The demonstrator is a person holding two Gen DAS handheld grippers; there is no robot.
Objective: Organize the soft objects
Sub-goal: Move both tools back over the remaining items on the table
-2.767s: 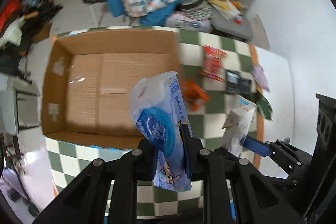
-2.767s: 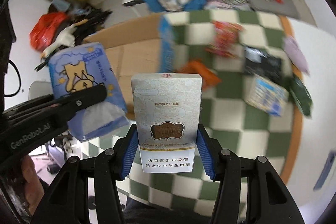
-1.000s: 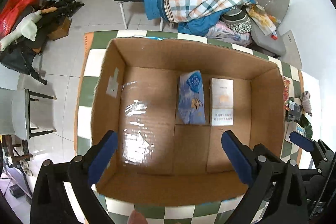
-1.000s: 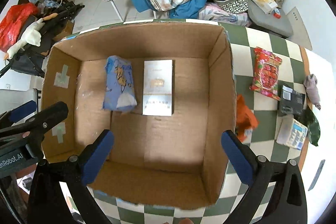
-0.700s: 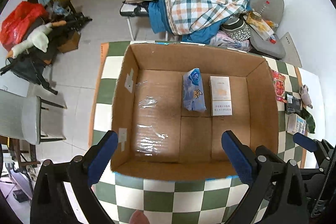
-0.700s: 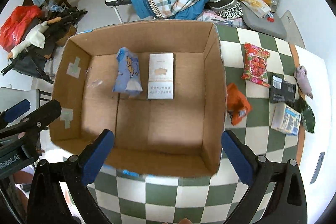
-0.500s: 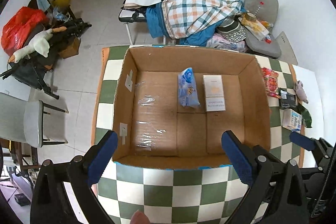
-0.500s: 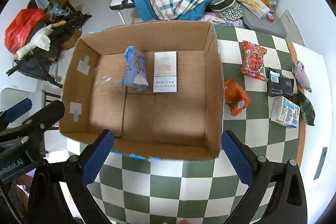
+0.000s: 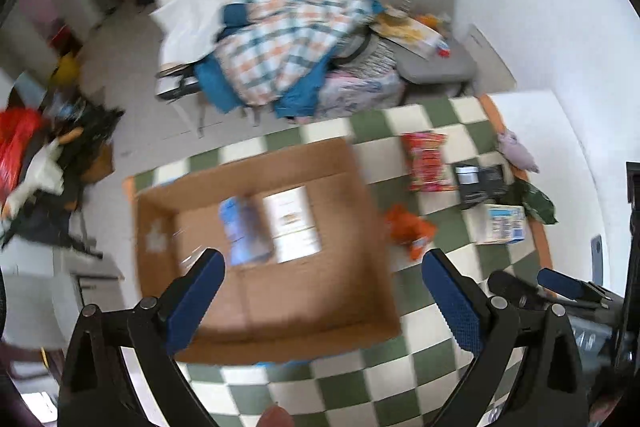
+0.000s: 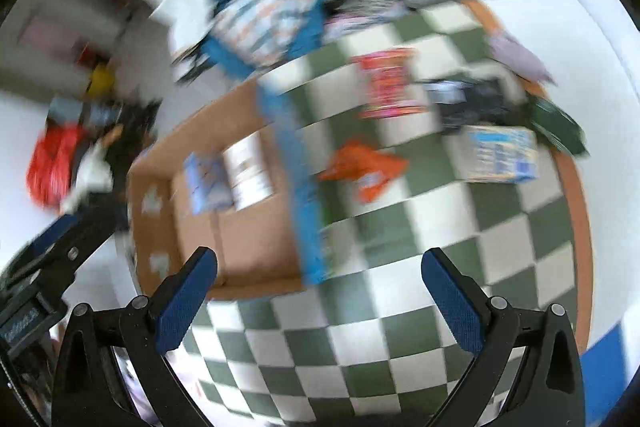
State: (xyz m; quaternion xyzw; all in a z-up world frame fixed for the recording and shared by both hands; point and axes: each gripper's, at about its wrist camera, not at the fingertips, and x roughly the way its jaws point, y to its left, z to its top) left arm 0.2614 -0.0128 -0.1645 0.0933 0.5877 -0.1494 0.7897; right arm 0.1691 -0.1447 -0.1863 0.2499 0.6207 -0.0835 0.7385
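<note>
Two packs, a blue tissue pack (image 9: pixel 245 235) and a white carton (image 9: pixel 294 225), lay side by side in the cardboard box (image 9: pixel 256 311) (blurred); my left tongs (image 9: pixel 322 301) and right tongs (image 10: pixel 320 301) both gaped empty above the tabletop (image 10: pixel 400 347).

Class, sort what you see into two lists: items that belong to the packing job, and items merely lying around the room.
Job:
brown cardboard box
blue tissue pack
white flat carton
red snack bag
orange crumpled packet
black pouch
blue-and-white small box

Lying about:
plaid blanket
grey chair
red plastic bag
</note>
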